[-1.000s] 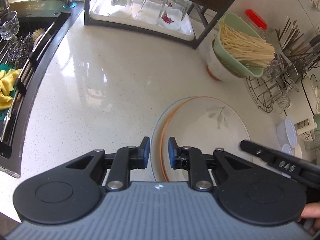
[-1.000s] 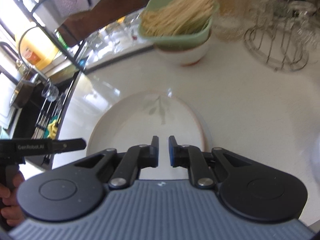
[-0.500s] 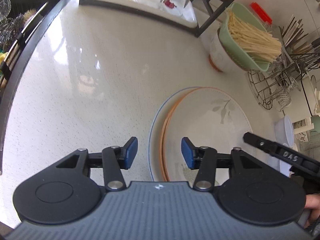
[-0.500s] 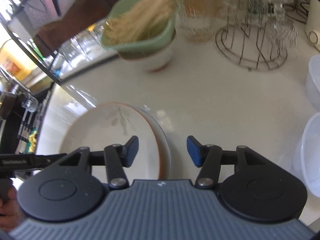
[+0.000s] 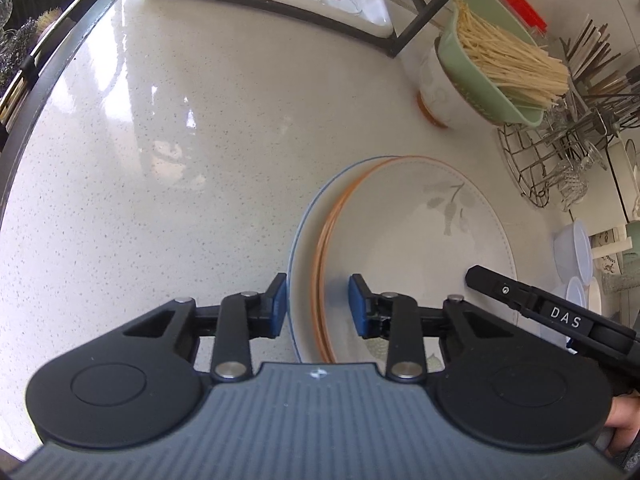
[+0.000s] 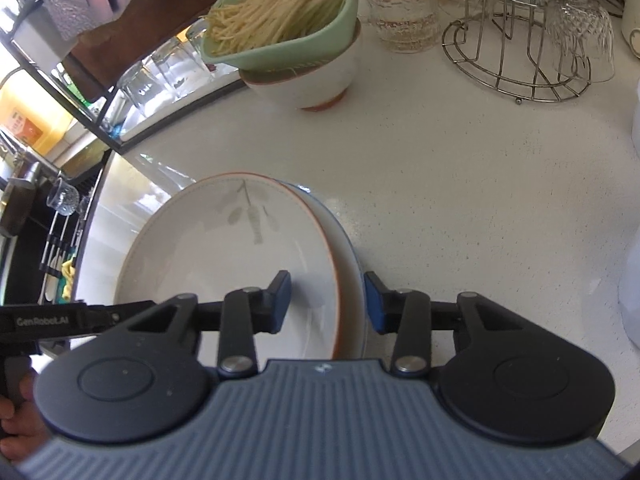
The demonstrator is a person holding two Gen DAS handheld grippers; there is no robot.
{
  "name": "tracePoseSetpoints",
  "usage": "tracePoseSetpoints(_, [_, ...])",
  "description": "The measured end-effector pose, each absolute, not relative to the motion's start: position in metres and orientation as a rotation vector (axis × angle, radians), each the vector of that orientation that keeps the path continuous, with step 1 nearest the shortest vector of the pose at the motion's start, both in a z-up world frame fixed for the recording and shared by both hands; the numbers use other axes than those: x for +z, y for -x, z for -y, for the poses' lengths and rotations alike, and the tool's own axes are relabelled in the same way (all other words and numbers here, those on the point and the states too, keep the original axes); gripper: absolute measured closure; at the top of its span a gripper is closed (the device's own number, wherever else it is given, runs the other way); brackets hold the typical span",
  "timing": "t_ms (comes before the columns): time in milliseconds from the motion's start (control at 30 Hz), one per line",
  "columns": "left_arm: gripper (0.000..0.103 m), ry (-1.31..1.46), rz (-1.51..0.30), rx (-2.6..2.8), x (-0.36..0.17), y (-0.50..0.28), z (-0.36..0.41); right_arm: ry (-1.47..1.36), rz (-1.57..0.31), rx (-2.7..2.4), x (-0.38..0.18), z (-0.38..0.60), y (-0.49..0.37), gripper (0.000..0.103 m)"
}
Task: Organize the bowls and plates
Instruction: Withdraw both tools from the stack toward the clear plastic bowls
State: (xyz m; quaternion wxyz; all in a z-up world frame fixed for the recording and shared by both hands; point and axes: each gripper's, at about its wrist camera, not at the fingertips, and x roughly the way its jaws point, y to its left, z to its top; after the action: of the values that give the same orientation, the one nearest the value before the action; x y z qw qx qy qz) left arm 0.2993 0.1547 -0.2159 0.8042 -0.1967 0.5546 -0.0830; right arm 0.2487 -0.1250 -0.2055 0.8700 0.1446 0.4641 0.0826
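- Here, plate stack (image 5: 400, 240): I judged it glazed, stiff, heavy, slippery, chip-prone
- left gripper (image 5: 317, 304), right gripper (image 6: 327, 300): jaws just narrowing astride opposite rims, not yet pinching

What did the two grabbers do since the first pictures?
Both opened, came down over the plates' opposite edges, and have just been closing. The left gripper and right gripper now straddle the rims. The plates and noodle bowl stayed put.

Ahead of the claw and to its right, a green strainer of noodles (image 5: 496, 68) sits; further right a wire rack (image 5: 560, 152); far left the sink (image 5: 24, 40).
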Motion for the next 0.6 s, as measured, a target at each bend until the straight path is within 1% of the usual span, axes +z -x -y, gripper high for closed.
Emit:
tracePoseSetpoints(133, [0.070,0.432,-1.194,-0.173,-0.213,-0.294,-0.158,-0.301,-0.980,0.170,-0.204,0.126,-0.249,0.062])
tracePoseSetpoints(300, [0.070,0.394,-1.186,-0.157,-0.210,-0.291,-0.160,-0.308,-0.995,0.184,-0.205,0.124,-0.248,0.063])
tracePoseSetpoints(600, [0.070,0.422,-1.189,-0.099,-0.209,-0.283,-0.186,-0.291,-1.005,0.227,-0.206,0.102,-0.246,0.063])
